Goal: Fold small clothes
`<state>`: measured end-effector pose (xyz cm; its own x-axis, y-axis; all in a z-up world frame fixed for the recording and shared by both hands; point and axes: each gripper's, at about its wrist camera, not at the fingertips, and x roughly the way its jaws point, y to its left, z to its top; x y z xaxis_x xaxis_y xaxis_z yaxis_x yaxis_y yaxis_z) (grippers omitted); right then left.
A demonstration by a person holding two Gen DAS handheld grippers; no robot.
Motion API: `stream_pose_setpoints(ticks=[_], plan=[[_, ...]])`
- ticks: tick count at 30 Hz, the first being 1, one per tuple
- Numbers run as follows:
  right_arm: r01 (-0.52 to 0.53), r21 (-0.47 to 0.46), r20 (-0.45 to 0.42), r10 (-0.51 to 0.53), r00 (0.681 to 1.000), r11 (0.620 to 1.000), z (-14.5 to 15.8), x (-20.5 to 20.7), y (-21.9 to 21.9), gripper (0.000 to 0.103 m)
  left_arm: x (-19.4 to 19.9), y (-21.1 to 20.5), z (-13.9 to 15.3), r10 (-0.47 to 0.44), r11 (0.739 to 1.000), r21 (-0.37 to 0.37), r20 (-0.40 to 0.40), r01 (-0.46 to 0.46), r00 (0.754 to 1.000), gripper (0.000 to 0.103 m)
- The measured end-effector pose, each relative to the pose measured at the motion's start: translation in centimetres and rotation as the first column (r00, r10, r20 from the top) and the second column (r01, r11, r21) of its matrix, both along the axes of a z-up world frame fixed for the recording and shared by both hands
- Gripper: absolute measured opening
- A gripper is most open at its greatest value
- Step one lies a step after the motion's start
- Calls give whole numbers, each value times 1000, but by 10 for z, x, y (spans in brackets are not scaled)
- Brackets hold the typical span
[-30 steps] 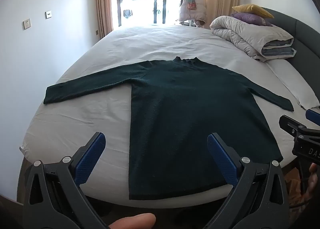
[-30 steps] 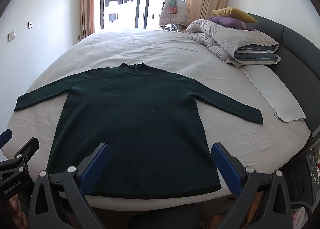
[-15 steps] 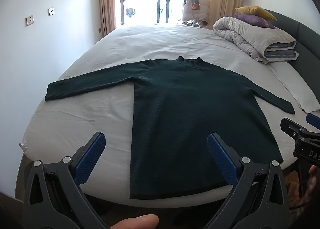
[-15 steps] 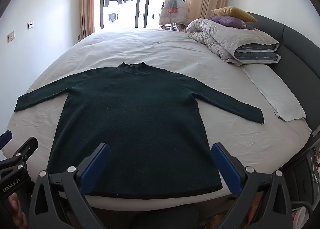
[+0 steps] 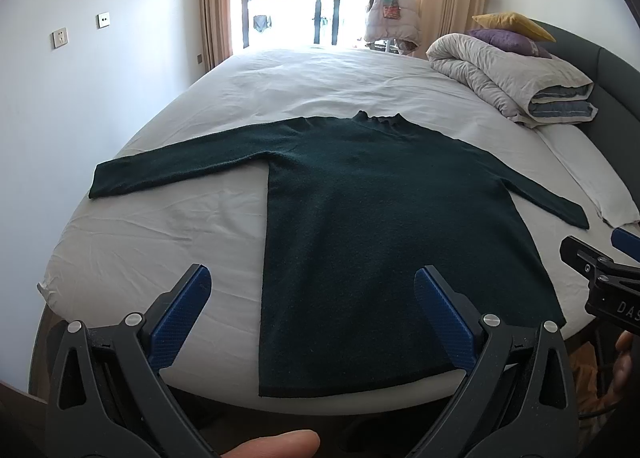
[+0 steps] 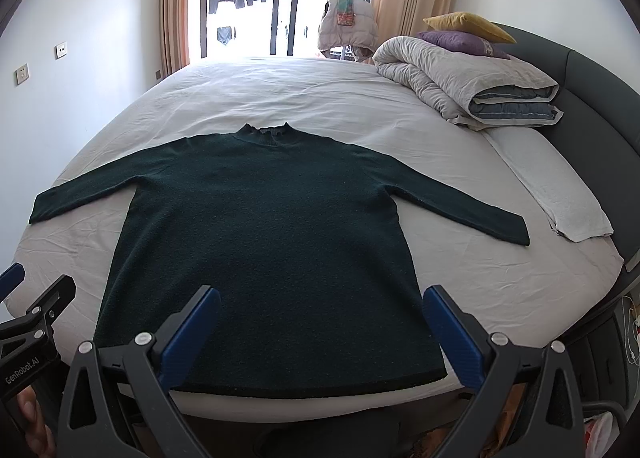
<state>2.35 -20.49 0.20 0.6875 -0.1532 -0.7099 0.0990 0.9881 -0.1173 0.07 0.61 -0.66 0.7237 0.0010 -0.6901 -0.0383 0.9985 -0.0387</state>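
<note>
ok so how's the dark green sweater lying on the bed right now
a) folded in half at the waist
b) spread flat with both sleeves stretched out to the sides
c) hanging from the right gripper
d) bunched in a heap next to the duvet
b: the sweater lies flat on the bed, both sleeves out sideways, and neither the left gripper nor the right gripper, both open, touches it.
</note>
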Motion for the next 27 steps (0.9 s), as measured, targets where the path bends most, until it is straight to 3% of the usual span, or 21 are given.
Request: stream_pose_setpoints(ticks=[27], plan=[[1,3,-2,-1,1000,1000,0,1,1,103,1,1,-2,0,1000,-5,-3,0,1000,103]])
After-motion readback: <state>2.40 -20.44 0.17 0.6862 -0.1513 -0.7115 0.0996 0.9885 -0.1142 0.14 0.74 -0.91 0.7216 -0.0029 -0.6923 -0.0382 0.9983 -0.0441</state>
